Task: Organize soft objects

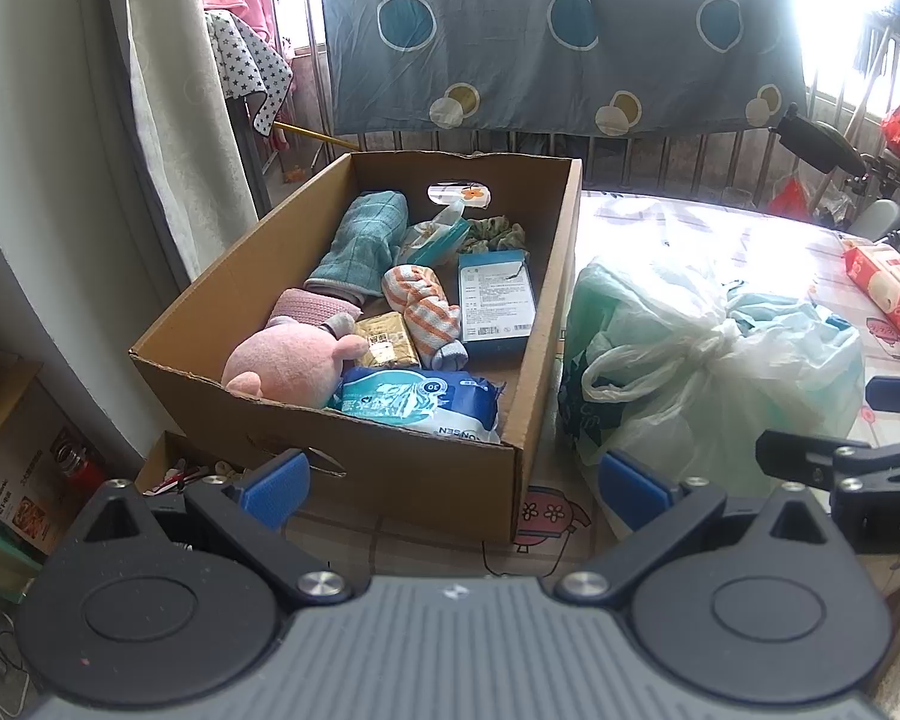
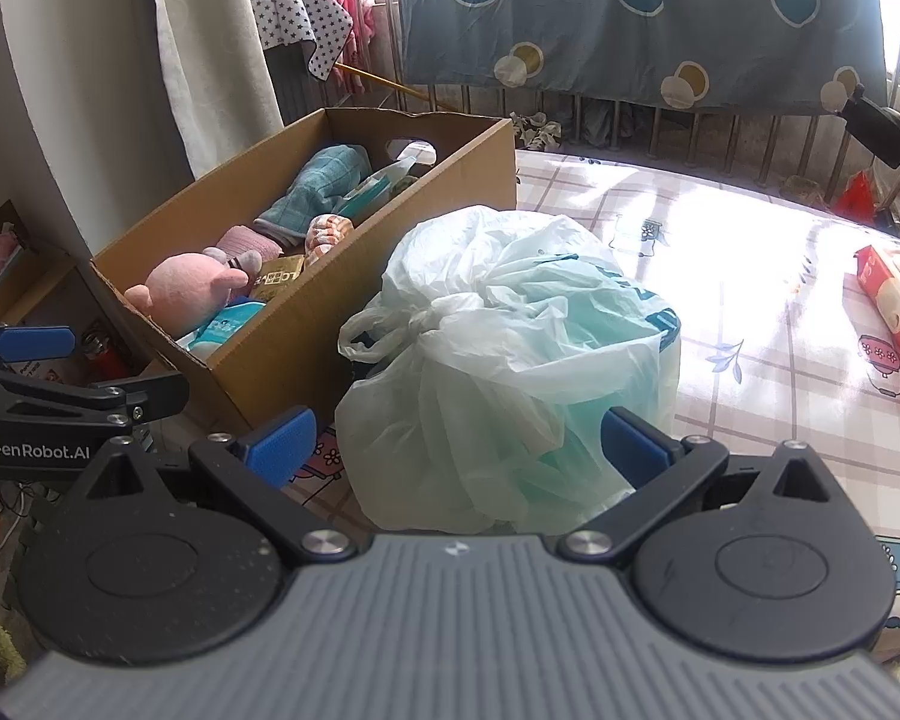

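An open cardboard box (image 1: 546,300) (image 2: 282,354) stands on the table. Inside lie a pink plush toy (image 1: 288,360) (image 2: 186,288), a teal checked cloth (image 1: 360,246), an orange-striped sock bundle (image 1: 423,306), a wet-wipes pack (image 1: 420,402), a blue flat box (image 1: 497,306) and a tissue pack (image 1: 432,237). A knotted pale plastic bag (image 1: 690,360) (image 2: 498,360) sits right of the box. My left gripper (image 1: 456,495) is open in front of the box's near wall. My right gripper (image 2: 456,450) is open, its fingers on either side of the bag's near part.
The table carries a checked cloth with cartoon prints (image 2: 750,276). A red tissue package (image 2: 894,312) (image 1: 888,294) lies at the right edge. A dotted blue sheet (image 1: 558,30) hangs on a railing behind. Boxes and clutter (image 1: 24,480) sit low on the left.
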The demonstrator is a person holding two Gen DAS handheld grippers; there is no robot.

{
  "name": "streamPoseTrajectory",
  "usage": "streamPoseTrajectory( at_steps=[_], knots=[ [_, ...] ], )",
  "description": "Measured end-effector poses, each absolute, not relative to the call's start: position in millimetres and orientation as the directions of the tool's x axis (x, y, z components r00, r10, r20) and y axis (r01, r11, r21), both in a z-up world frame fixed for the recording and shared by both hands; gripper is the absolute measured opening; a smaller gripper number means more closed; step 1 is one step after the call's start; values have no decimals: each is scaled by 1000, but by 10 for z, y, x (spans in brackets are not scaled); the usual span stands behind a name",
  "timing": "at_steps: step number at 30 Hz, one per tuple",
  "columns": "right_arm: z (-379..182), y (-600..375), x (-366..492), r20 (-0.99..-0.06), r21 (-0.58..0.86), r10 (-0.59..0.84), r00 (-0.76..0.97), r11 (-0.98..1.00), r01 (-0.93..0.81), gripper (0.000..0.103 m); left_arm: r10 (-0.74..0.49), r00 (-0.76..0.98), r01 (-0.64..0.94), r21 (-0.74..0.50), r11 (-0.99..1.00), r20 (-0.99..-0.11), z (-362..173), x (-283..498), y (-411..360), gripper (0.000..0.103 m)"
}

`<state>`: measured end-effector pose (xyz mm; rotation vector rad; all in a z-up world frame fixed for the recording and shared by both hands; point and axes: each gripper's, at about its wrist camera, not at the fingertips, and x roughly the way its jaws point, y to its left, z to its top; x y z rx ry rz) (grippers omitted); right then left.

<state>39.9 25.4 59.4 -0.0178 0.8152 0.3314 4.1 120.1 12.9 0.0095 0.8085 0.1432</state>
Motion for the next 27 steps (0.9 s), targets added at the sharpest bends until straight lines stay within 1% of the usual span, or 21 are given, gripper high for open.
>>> streamPoseTrajectory(
  at_steps=[27],
  knots=[
    [541, 237, 408, -732, 119, 279, 622, 951, -287, 102, 106, 665, -109, 44, 993, -739, 88, 49, 1207, 103]
  ],
)
